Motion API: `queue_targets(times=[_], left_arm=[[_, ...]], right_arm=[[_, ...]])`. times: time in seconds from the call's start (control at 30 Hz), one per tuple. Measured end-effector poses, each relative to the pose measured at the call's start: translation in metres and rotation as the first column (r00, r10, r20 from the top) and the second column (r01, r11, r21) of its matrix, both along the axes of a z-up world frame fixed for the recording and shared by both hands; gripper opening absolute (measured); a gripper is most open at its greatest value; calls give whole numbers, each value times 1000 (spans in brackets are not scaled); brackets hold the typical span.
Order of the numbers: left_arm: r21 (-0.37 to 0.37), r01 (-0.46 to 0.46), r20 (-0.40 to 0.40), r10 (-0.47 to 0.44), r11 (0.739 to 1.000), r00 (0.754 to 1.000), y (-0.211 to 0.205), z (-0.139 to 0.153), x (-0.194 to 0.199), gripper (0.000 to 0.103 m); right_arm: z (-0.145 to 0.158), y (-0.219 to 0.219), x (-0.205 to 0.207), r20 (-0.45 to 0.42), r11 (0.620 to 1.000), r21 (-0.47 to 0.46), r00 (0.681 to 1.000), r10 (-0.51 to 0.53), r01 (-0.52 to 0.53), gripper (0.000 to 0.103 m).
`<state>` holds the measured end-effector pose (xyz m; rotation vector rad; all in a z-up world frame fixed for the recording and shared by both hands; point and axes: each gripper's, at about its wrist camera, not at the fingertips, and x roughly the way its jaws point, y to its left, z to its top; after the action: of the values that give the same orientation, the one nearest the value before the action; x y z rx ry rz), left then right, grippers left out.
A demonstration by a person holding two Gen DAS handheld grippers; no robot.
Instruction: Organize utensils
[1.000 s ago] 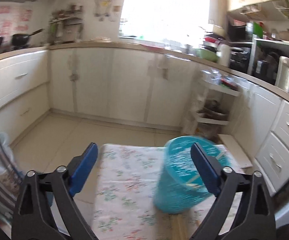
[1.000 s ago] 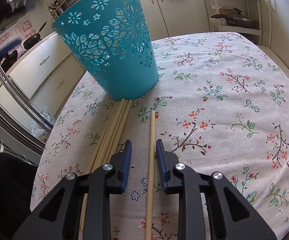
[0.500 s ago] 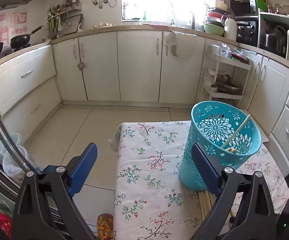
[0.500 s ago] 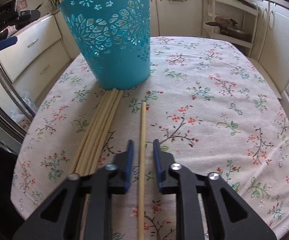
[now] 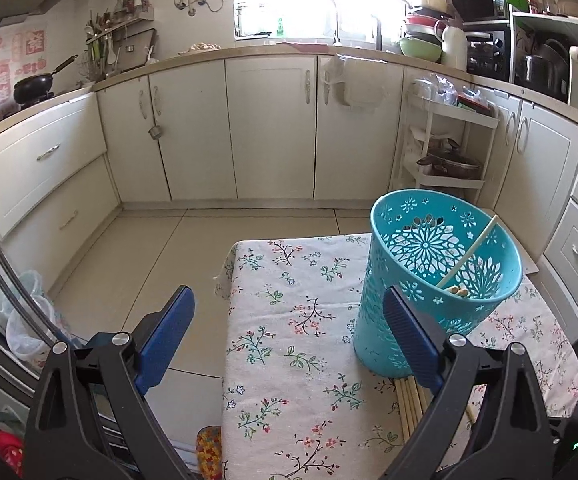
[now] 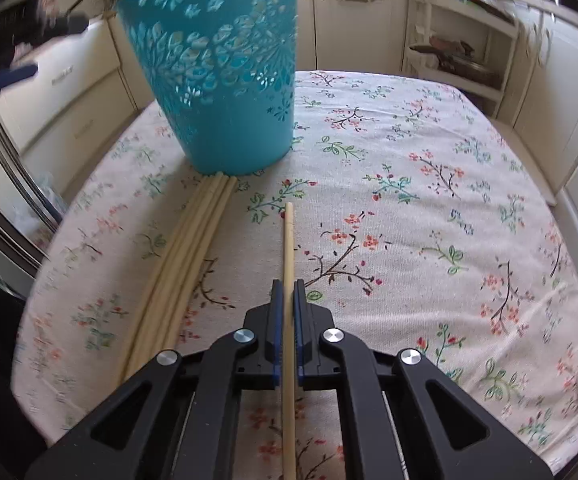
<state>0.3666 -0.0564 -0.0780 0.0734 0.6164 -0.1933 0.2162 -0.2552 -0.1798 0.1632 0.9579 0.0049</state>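
Observation:
A teal perforated basket [image 6: 217, 80] stands on the floral tablecloth [image 6: 429, 184]. In the left wrist view the basket [image 5: 441, 280] holds a chopstick [image 5: 471, 254] that leans on its rim. My right gripper [image 6: 287, 292] is shut on a single wooden chopstick [image 6: 289, 236] that lies pointing toward the basket. A bundle of several chopsticks [image 6: 185, 264] lies to its left, their tips touching the basket's base. My left gripper [image 5: 289, 340] is open and empty, held above the table's left edge, its right finger in front of the basket.
White kitchen cabinets [image 5: 269, 128] ring the room. A white rack with pots [image 5: 449, 152] stands behind the table. The tiled floor [image 5: 149, 260] lies to the table's left. A plastic bag [image 5: 25, 320] sits at the far left.
My right gripper's jaws have closed onto the single chopstick. My left gripper has tilted down and steadied, bringing the table and the basket's inside into view.

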Motion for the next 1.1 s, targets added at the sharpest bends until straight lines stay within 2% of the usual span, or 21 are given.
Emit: queue_targets(times=[0.1,0.17,0.27,0.33,0.43,0.53,0.63,0.73,0.8,0.93,1.07,1.1], left_arm=[[-1,-2,-8,2,1000,1000,0,-1,1,91],[-7,-6,-15,6,1000,1000,1,-2,2,92],[-14,-12,-32,11,1000,999,2,-4,4,92],[-15,-15,-42,14,1000,999,2,-6,5,92],[-14,-23,-47,22,1000,999,2,-7,6,92],[-12,-29,-49,28,1000,998,3,-9,7,92],[-19,-35,-56,34,999,998,5,-10,8,92],[-31,-40,-59,38,999,998,7,-10,10,92],[-34,-44,-63,41,998,997,9,-10,11,92],[-46,-51,-75,47,998,996,13,-11,14,92],[-78,-62,-87,56,995,995,19,-10,16,92],[-86,-67,-90,59,994,994,20,-9,15,92]], right_arm=[[18,-7,-9,52,995,103,999,-10,5,6],[41,-13,-16,107,983,183,994,-24,4,6],[82,-22,-20,203,960,281,978,-50,-10,6],[117,-26,-18,295,946,322,954,-60,-40,6],[155,-25,-4,396,936,342,916,-64,-82,6],[191,-15,30,494,942,321,866,-77,-100,6],[215,-7,65,570,947,312,812,-124,-74,6],[224,3,99,615,960,278,772,-162,-20,6],[216,10,126,605,969,245,780,-161,10,6],[183,16,150,512,979,202,847,-140,40,6],[166,11,127,479,979,205,869,-121,23,8],[163,11,122,473,979,202,874,-113,17,12]])
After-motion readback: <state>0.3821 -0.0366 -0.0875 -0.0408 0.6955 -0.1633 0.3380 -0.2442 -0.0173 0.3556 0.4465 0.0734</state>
